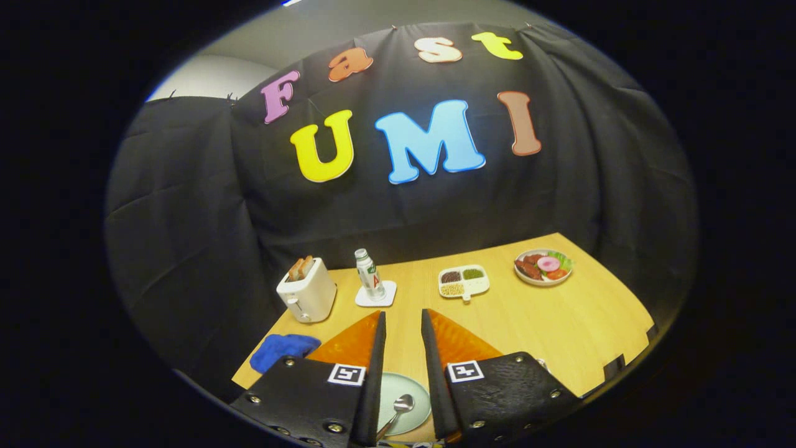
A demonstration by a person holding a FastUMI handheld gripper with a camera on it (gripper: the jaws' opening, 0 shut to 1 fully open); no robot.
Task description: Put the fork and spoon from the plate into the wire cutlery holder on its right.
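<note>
Spoon (398,410) lies on a pale green plate (407,389), seen in the gap between the tool's (403,323) two fingers, bowl pointing away. The fingers stand a little apart and hold nothing. Across the wooden desk (559,323), left to right: a blue cloth (283,348) beside the left finger, a white toaster (308,291) with bread in its slots, a small bottle (369,274) on a white coaster (377,294), a divided tray of beans (463,281), and a plate of food (543,267) farthest right.
</note>
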